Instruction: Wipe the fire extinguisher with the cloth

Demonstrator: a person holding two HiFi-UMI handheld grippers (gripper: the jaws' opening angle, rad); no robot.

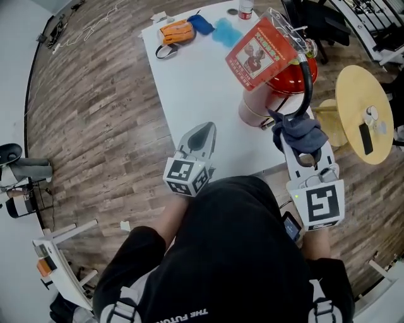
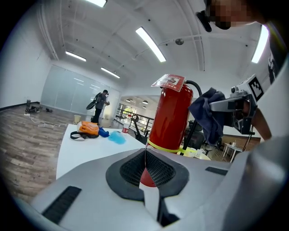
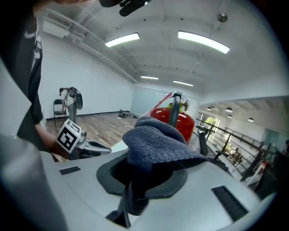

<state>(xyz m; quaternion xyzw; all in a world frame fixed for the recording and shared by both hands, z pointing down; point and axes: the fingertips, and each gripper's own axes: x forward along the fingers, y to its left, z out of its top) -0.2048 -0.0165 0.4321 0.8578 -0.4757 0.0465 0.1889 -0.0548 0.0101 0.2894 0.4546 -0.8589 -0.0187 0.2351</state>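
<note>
The red fire extinguisher (image 1: 289, 74) stands upright near the right edge of the white table (image 1: 189, 88), with an orange tag (image 1: 259, 50) on its top and a black hose down its side. My right gripper (image 1: 288, 142) is shut on a dark blue-grey cloth (image 1: 300, 131), held close to the cylinder's near side. In the right gripper view the cloth (image 3: 153, 140) bunches over the jaws, with the extinguisher (image 3: 185, 124) just behind it. My left gripper (image 1: 203, 132) hovers over the table left of the cylinder, shut and holding nothing. In the left gripper view the extinguisher (image 2: 171, 117) rises ahead.
At the table's far end lie an orange pouch (image 1: 175, 31), blue items (image 1: 202, 24), a light-blue pad (image 1: 226, 31) and a small bottle (image 1: 245, 9). A round wooden side table (image 1: 363, 113) stands right of the extinguisher. Black chairs stand beyond. A person stands far off (image 2: 98, 106).
</note>
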